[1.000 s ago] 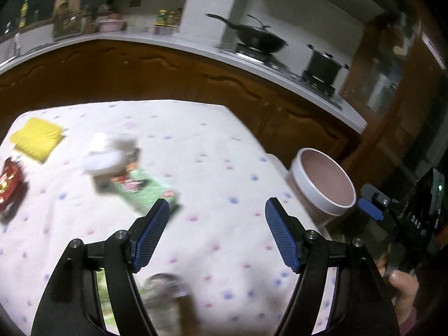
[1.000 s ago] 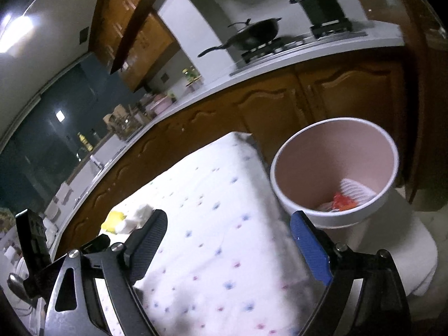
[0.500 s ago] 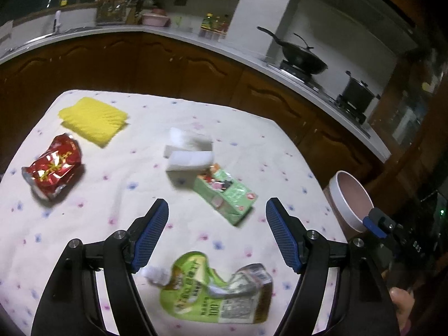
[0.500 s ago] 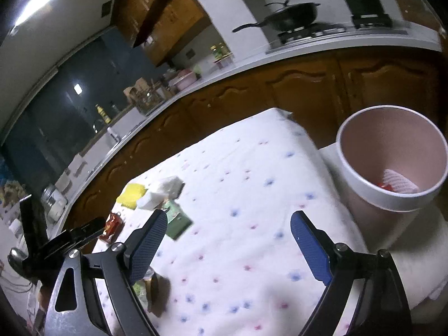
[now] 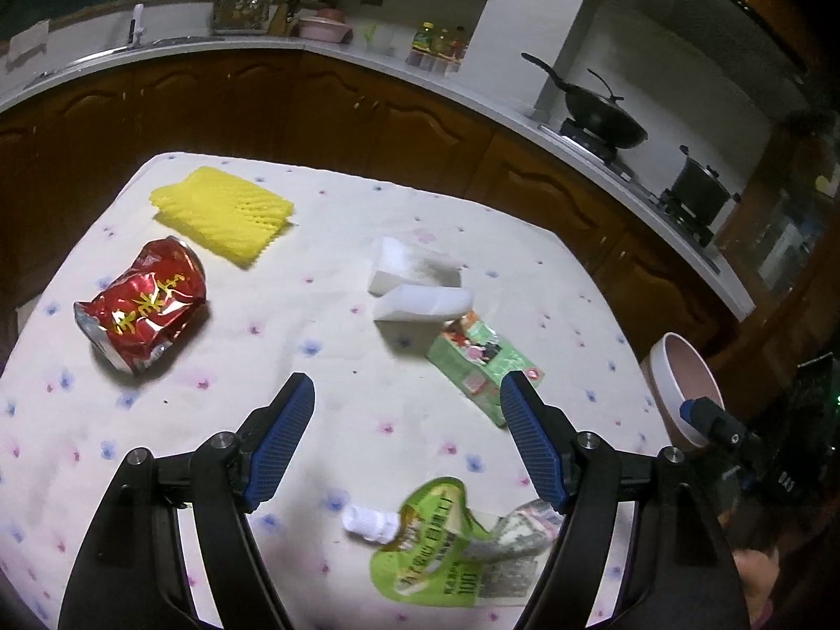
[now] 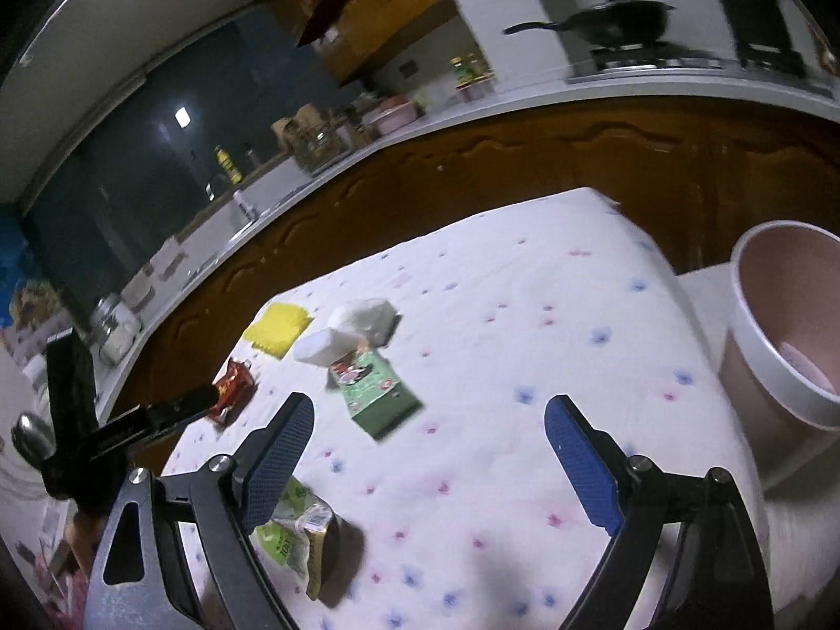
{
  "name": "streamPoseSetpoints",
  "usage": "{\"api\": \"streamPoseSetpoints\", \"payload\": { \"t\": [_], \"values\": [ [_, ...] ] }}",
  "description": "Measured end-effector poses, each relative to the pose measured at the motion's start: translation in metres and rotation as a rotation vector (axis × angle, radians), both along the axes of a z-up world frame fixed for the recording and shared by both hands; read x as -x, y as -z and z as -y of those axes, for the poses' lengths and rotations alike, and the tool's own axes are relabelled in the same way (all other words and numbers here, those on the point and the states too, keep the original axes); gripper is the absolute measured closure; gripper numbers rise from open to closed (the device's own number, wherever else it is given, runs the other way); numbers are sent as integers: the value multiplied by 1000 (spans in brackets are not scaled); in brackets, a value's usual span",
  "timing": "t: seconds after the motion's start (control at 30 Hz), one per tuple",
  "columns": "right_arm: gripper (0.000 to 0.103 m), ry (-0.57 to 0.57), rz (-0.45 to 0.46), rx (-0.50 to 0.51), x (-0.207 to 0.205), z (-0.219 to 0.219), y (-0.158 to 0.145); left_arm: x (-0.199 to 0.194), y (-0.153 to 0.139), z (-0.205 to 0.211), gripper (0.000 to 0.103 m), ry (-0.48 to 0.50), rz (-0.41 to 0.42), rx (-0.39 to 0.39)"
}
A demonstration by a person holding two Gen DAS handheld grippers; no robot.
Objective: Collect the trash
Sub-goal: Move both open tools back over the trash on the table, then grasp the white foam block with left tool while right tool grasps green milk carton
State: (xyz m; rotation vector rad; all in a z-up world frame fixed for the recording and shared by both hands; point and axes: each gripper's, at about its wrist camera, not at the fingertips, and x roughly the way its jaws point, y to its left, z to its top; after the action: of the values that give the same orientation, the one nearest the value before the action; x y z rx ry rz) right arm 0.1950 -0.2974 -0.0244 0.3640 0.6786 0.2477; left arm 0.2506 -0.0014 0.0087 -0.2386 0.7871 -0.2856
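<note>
Trash lies on the flowered tablecloth [image 5: 325, 346]: a red crumpled packet [image 5: 139, 310], a yellow foam net [image 5: 223, 212], two white foam pieces [image 5: 415, 289], a green carton [image 5: 483, 359] and a green spouted pouch [image 5: 446, 546]. My left gripper [image 5: 407, 443] is open and empty above the cloth, between the packet and the carton. My right gripper [image 6: 428, 467] is open and empty; the green carton [image 6: 375, 391] lies ahead of it and the pouch [image 6: 294, 535] lies by its left finger. The pink bin [image 6: 787, 325] stands off the table's right edge.
The bin [image 5: 682, 383] also shows at the right in the left wrist view. Dark wood cabinets and a white counter [image 5: 367, 60] run behind the table, with a wok [image 5: 604, 121] and a pot [image 5: 698, 189] on the stove.
Both grippers have swung left, away from the bin and toward the trash on the table. More litter has come into view. Both stay open.
</note>
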Motion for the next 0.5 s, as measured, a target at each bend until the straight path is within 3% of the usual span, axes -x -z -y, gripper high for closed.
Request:
{"api": "streamPoseSetpoints", "payload": {
  "t": [0.3, 0.5],
  "values": [
    [12, -197, -38, 81, -46, -51, 15, -24, 9, -12, 28, -9, -35, -10],
    [12, -300, -55, 198, -75, -89, 25, -44, 8, -7, 28, 27, -34, -39]
  ]
}}
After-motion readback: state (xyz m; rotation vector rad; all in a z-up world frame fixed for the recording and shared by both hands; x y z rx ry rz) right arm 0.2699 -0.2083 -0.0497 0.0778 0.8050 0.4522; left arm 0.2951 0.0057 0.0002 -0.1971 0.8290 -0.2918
